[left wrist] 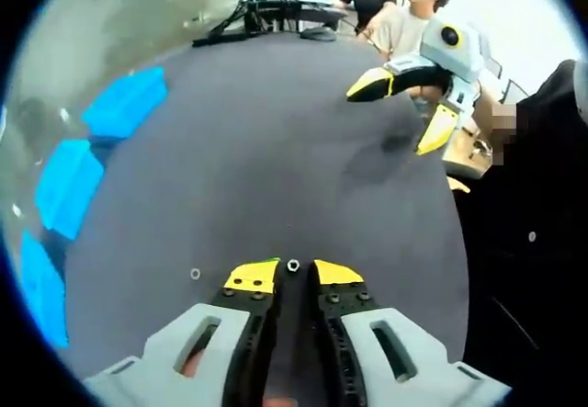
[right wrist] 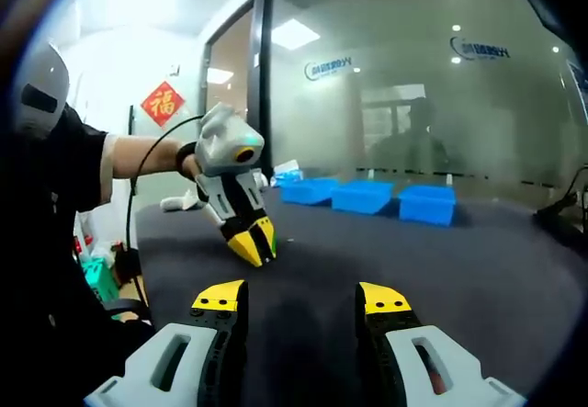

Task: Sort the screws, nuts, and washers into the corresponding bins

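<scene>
A small silver nut (left wrist: 293, 265) sits right between the yellow tips of my left gripper (left wrist: 294, 275), whose jaws are drawn close around it down at the dark grey table (left wrist: 276, 150). A little to the left of the tips a thin washer (left wrist: 195, 274) lies flat. In the right gripper view the left gripper (right wrist: 257, 246) points down with its tips on the table. My right gripper (right wrist: 300, 299) is open and holds nothing; it hovers above the far side of the table (left wrist: 404, 108).
Three blue bins (left wrist: 129, 102) (left wrist: 69, 185) (left wrist: 37, 283) line the table's left edge, in front of a glass wall (right wrist: 363, 196). People sit beyond the far edge. A person's dark sleeve (right wrist: 55, 205) is at the left.
</scene>
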The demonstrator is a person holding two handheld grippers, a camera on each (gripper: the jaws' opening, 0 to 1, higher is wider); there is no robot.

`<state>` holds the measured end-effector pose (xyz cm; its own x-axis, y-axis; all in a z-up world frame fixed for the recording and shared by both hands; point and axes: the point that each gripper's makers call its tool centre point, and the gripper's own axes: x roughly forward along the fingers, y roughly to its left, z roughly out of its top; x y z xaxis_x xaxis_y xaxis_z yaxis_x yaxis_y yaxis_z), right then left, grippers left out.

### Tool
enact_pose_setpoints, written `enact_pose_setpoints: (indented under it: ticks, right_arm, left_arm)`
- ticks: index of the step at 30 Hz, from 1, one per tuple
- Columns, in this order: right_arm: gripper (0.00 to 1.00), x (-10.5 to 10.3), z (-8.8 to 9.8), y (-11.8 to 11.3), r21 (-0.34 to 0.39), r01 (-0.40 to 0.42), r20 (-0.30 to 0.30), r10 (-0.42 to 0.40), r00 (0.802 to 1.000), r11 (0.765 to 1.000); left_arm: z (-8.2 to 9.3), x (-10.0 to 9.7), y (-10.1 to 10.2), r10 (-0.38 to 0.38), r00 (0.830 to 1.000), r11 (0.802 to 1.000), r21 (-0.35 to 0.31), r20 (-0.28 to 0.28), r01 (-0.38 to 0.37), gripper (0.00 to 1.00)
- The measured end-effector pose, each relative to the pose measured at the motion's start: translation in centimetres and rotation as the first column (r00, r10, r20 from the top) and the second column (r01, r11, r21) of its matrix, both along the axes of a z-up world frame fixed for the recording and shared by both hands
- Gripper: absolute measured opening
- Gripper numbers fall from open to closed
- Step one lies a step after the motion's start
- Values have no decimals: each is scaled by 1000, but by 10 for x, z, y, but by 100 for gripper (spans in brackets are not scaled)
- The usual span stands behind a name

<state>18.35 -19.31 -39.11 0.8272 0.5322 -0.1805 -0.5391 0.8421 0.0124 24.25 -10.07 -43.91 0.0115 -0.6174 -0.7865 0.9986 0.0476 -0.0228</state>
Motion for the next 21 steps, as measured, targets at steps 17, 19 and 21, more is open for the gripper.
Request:
enact_pose_setpoints:
  ticks: [17,19,21]
  right_arm:
    - [43,1,1,2,0,-6,2,6,1000,1000]
    - [43,1,1,2,-3,-6,2,6,1000,1000]
    - [43,1,2,2,-3,-5,3,5,1000,1000]
  left_arm:
    - [2,0,1,55,998,997,-55,-40,-57,5]
    - [5,-1,-1,74,996,992,-94,-58,-79,5]
    - [8,-2,0,89,994,987,-126,-66,-97,5]
